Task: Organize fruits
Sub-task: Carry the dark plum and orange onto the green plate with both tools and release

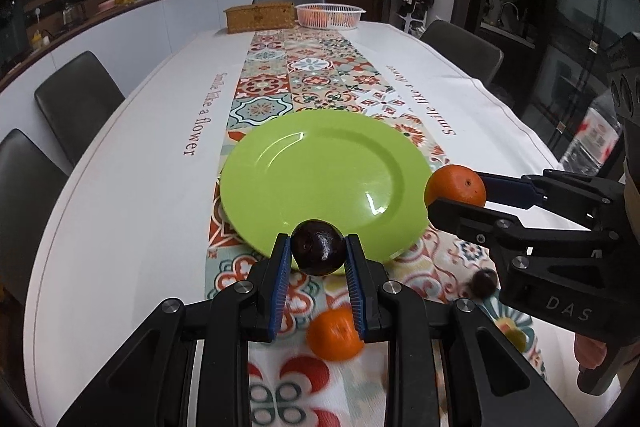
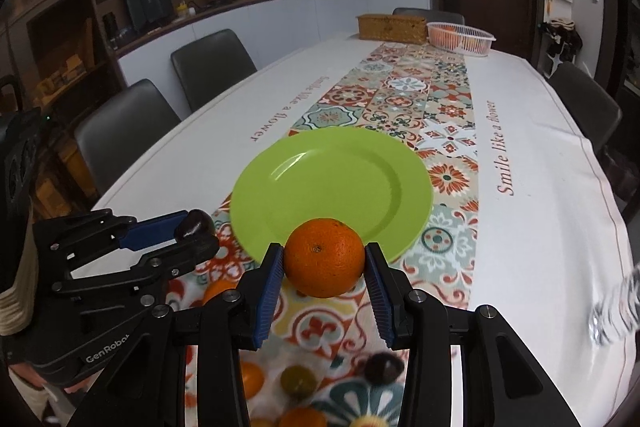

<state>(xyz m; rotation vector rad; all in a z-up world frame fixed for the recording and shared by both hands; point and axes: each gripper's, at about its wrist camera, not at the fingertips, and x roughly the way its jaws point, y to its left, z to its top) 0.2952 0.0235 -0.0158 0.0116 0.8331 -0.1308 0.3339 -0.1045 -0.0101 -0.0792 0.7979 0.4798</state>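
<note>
A green plate lies on the patterned table runner; it also shows in the right wrist view. My left gripper is shut on a dark plum and holds it just above the plate's near rim; it also appears in the right wrist view. My right gripper is shut on an orange at the plate's near edge. In the left wrist view that orange is at the plate's right rim.
Loose fruit lies on the runner near me: an orange, a dark plum, a greenish citrus, another plum. A wicker box and a white basket of oranges stand at the far end. Chairs surround the table.
</note>
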